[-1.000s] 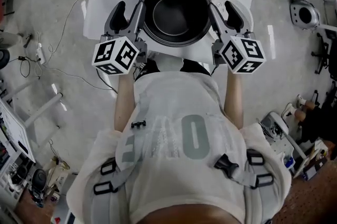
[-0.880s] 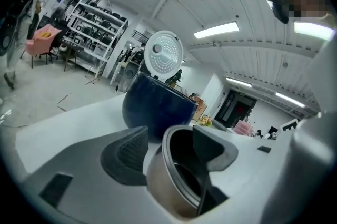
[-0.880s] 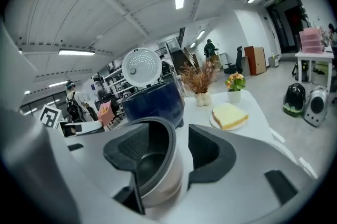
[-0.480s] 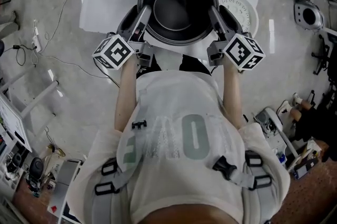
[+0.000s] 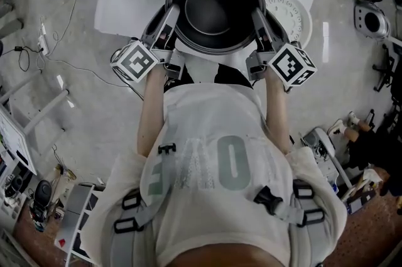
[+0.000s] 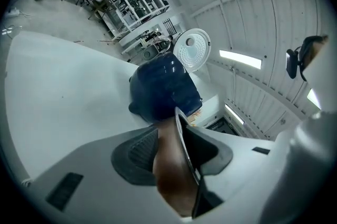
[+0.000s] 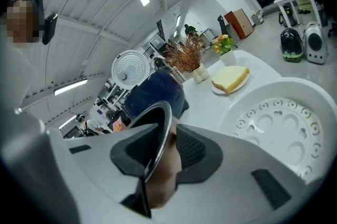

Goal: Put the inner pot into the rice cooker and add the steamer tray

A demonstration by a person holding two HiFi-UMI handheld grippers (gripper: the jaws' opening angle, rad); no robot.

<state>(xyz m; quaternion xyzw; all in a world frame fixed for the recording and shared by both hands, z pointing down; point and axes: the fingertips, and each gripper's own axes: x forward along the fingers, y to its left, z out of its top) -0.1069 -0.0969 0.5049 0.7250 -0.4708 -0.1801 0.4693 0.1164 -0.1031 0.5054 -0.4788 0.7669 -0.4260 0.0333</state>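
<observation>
The left gripper (image 5: 171, 13) and right gripper (image 5: 257, 13), jaws just closing, clamp the pot (image 5: 213, 8) by opposite rim edges; rigid, slick metal, probably hefty.

Black inner pot (image 5: 213, 8), navy rice cooker (image 6: 163, 91)

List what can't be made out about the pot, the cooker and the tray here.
- Rice cooker: cut off by the top edge in the head view. The left gripper view sees it side-on, so its cavity is unseen.
- Steamer tray: in the head view one side is hidden behind the right hand-held gripper, whose jaws have just been closing over the rim of the inner pot.
- Pot's underside: hidden by the pot itself in every view.
</observation>
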